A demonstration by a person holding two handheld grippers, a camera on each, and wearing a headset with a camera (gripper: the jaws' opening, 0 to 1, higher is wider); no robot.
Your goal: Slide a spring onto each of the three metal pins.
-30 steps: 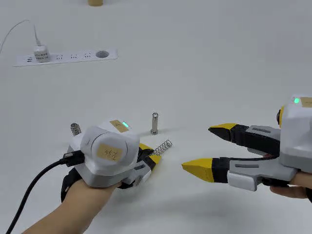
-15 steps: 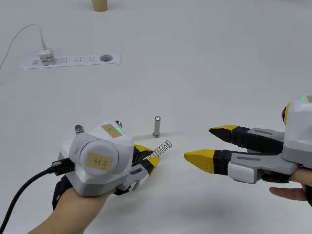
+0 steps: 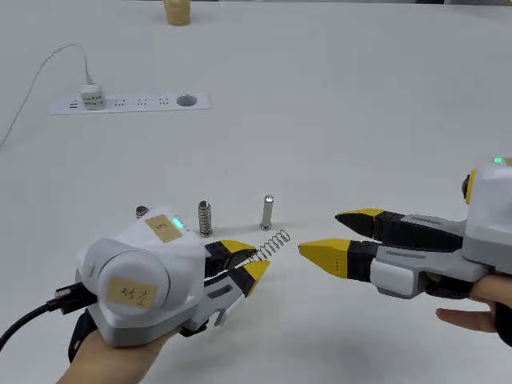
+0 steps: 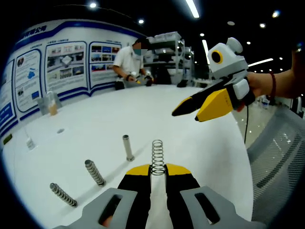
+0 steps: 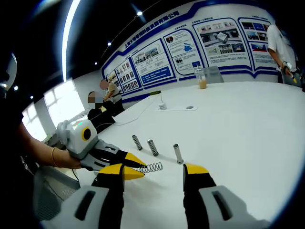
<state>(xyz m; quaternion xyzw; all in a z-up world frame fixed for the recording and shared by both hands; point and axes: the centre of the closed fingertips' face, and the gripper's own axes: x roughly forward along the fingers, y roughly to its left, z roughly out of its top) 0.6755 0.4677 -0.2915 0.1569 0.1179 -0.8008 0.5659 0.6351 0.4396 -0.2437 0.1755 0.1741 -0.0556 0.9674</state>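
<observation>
My left gripper (image 3: 254, 262) pinched one end of the last spring (image 3: 272, 242), just beside the bare pin (image 3: 267, 213). I thought I should tip the spring upright, line its free end over the pin top, and go slowly. The spring lay nearly flat, pointing straight out from the jaws. My right gripper (image 3: 322, 232) had its jaws apart, holding nothing.

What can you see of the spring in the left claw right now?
The spring is a thin, silvery wire coil with open turns, undeformed as far as shows. One end is pinched between the yellow tips of the left claw; the rest juts forward free along the claw's line. Its free end lies near the bare pin but apart from it, not yet over it. The open right claw faces it without touching.
</observation>
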